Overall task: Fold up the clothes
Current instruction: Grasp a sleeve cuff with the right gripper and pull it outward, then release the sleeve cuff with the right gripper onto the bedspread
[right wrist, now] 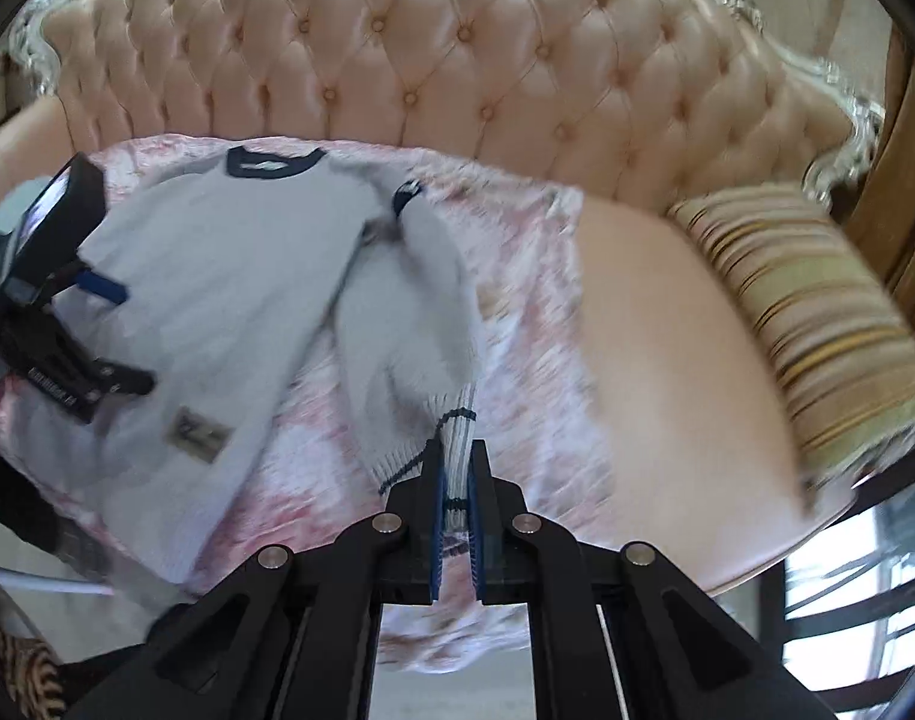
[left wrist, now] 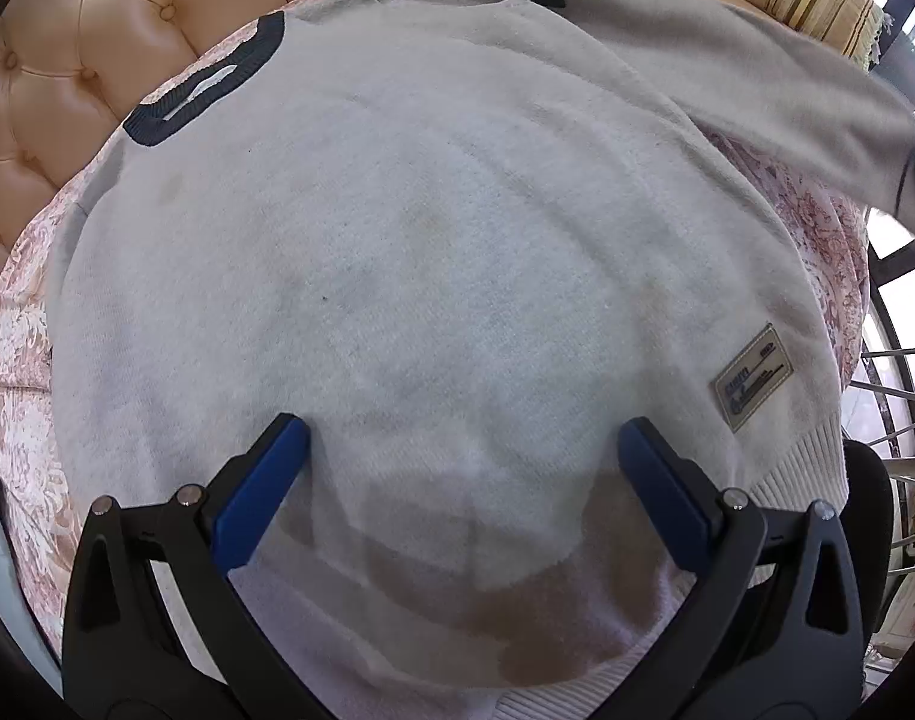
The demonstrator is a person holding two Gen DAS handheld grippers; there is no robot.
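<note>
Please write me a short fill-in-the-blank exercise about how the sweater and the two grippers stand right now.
1. The right hand-held gripper is shut on the sweater's ribbed ____.
2. The left hand-held gripper stands ____ over the sweater.
3. The sweater's collar is dark ____.

Missing words: cuff; open; blue

Black tongs (right wrist: 456, 474), blue pads (left wrist: 259, 492), silver rivets
</note>
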